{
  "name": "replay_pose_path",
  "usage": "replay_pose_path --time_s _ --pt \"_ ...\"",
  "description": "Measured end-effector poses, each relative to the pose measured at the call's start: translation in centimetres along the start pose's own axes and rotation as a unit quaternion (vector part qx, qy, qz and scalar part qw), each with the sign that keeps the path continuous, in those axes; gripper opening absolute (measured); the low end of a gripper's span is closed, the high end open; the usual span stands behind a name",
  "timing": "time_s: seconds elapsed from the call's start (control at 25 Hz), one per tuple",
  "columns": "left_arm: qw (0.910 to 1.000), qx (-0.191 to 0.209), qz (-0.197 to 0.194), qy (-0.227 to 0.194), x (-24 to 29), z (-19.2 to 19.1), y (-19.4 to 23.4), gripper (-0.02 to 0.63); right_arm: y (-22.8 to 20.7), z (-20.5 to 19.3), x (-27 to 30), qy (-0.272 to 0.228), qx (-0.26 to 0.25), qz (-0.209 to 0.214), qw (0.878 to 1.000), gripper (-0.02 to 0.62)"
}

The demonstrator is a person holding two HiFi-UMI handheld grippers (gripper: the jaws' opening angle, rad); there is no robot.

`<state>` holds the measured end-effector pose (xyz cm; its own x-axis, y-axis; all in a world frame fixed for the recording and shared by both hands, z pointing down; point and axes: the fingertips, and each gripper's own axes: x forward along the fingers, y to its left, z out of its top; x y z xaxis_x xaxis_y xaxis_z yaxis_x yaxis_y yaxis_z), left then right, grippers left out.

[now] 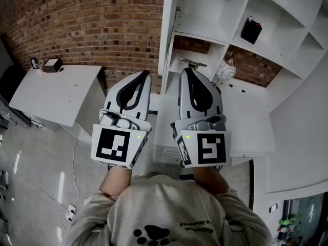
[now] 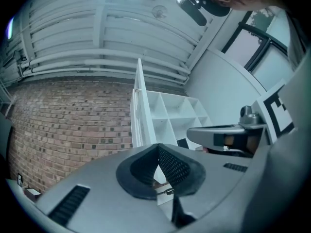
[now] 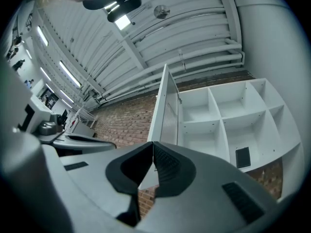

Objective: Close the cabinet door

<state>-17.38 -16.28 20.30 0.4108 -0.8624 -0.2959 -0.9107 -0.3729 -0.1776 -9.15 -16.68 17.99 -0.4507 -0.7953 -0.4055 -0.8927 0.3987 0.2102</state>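
Jaws clenched empty on left gripper (image 1: 145, 75) and right gripper (image 1: 185, 72), facing open white flat cabinet door (image 1: 168, 29) edge-on, guessing for shove shut.

Even, bright indoor light, strong fisheye bending
Ceiling lamps (image 3: 121, 21) glow above the right gripper (image 3: 152, 147); near jaws blur, corners go black, shadows are faint.
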Motion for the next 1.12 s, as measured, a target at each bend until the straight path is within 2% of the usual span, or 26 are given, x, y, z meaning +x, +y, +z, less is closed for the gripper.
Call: replay_pose_path --time_s 0.48,0.88,1.04,1.12 --pt "0.9978 0.02 -0.06 -0.019 5.5 1.9 3.8 0.009 -1.0 2.4 6.2 -0.016 -0.015 -0.022 1.0 0.018" --pt "0.9956 0.042 -0.062 -0.056 7.2 5.2 4.0 0.009 -0.9 4.7 8.6 -0.031 -0.019 -0.002 0.999 0.02" --pt "0.9946 0.053 -0.06 -0.066 7.8 6.6 3.9 0.009 -0.9 5.5 9.5 -0.033 -0.019 0.008 0.999 0.101" --pt "0.9941 0.055 -0.06 -0.072 8.1 7.3 4.0 0.009 -0.8 5.9 10.1 -0.036 -0.022 0.012 0.999 0.107"
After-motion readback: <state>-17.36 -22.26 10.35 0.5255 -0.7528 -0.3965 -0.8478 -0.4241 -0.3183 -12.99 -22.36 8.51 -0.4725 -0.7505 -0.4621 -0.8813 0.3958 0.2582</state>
